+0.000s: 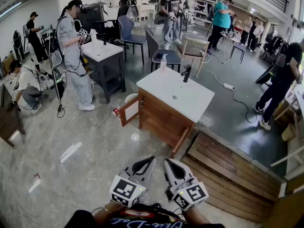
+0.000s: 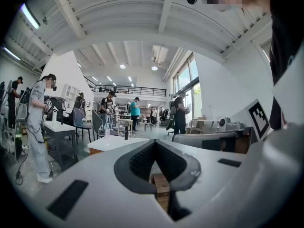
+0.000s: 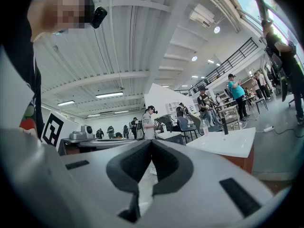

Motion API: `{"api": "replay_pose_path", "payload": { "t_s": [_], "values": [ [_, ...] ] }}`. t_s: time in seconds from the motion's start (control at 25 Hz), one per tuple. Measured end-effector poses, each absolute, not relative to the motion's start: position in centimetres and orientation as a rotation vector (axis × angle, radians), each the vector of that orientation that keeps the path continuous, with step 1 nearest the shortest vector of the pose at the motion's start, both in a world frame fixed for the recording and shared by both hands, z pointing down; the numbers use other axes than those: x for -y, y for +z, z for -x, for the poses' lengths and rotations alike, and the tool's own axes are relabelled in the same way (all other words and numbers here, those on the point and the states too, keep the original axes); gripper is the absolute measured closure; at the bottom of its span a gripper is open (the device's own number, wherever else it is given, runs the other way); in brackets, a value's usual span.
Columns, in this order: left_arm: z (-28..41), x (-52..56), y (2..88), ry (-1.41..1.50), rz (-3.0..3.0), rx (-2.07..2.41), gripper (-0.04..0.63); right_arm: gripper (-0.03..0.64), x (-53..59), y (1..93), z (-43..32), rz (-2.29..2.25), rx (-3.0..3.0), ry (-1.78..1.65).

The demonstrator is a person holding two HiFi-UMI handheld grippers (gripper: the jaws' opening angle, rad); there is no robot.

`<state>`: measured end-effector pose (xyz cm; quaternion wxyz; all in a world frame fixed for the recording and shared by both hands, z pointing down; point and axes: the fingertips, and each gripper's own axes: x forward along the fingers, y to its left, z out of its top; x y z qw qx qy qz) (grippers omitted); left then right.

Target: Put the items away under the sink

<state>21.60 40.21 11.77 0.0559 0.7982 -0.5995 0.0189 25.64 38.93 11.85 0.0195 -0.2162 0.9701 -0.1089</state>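
The sink cabinet [image 1: 164, 120] is wooden with a white top [image 1: 183, 99] and stands mid-floor with both front doors swung open. On the top stand a clear bottle [image 1: 163, 63] and a black faucet [image 1: 186, 73]. A small red and white can [image 1: 115, 111] lies on the floor by the left door [image 1: 128, 112]. My left gripper [image 1: 151, 159] and right gripper [image 1: 167, 161] are side by side close to my body, well short of the cabinet, both shut and holding nothing. The left gripper view shows closed jaws [image 2: 155, 140] with the cabinet top [image 2: 114, 143] ahead. The right gripper view shows the same [image 3: 152, 141].
A raised wooden platform [image 1: 232, 175] lies to the right of the cabinet. A person [image 1: 73, 56] stands at a white-topped table [image 1: 102, 51] at the back left, with chairs [image 1: 164, 51] behind the cabinet. A cable and power strip [image 1: 229, 86] cross the floor. Paper scraps [image 1: 70, 152] lie at the left.
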Motion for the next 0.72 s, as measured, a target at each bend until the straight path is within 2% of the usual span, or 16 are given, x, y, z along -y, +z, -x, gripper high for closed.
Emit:
{"api": "replay_pose_path", "payload": {
  "t_s": [0.72],
  "values": [
    [-23.3, -38.8, 12.0, 0.085, -2.401, 1.847, 0.589, 0.609, -37.3, 12.0, -28.0, 0.664, -2.962, -0.392]
  ]
}}
